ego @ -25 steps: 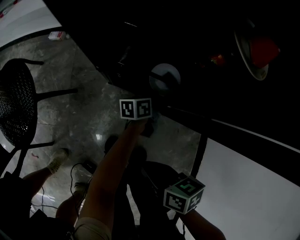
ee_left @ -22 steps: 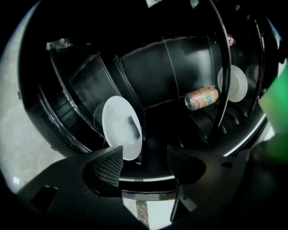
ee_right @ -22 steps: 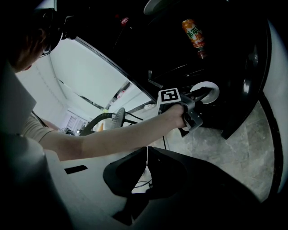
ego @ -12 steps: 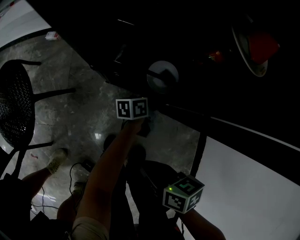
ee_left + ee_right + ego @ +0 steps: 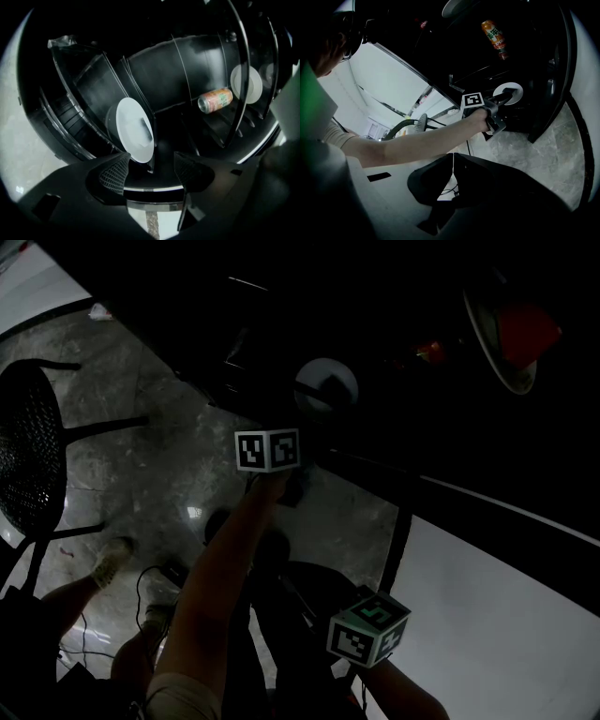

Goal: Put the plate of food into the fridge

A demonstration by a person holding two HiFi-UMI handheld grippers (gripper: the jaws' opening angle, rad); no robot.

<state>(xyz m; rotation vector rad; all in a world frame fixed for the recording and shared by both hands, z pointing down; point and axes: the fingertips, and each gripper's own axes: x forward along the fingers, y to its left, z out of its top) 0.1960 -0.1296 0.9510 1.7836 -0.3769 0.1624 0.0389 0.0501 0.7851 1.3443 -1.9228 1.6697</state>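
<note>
Hand-held grippers numbered two. Our left hand-held gripper [image 5: 150, 169] pointed into the dark fridge [image 5: 164, 65] with its jaws apart and nothing pressed between them. Our right hand-held gripper [image 5: 451, 158] hung lower and nearer to us, jaws together and empty.

We counted one plate of food [image 5: 489, 352], one can [image 5: 215, 100], one white round disc [image 5: 136, 129] and one black mesh chair [image 5: 33, 456]. The plate sat in the dark at the head view's upper right, well apart from both grippers and near the can. What carried it we could not tell.

Only the head view showed the red food [image 5: 530, 334] on the plate, and the chair. Only the left gripper view looked into the fridge. There the can lay on its side on a shelf [image 5: 220, 124], and the disc stood tilted just beyond the left jaw. Only the right gripper view showed our left arm [image 5: 408, 140] stretched out with its gripper reaching up to the disc. Whether they touched we could not tell.
</note>
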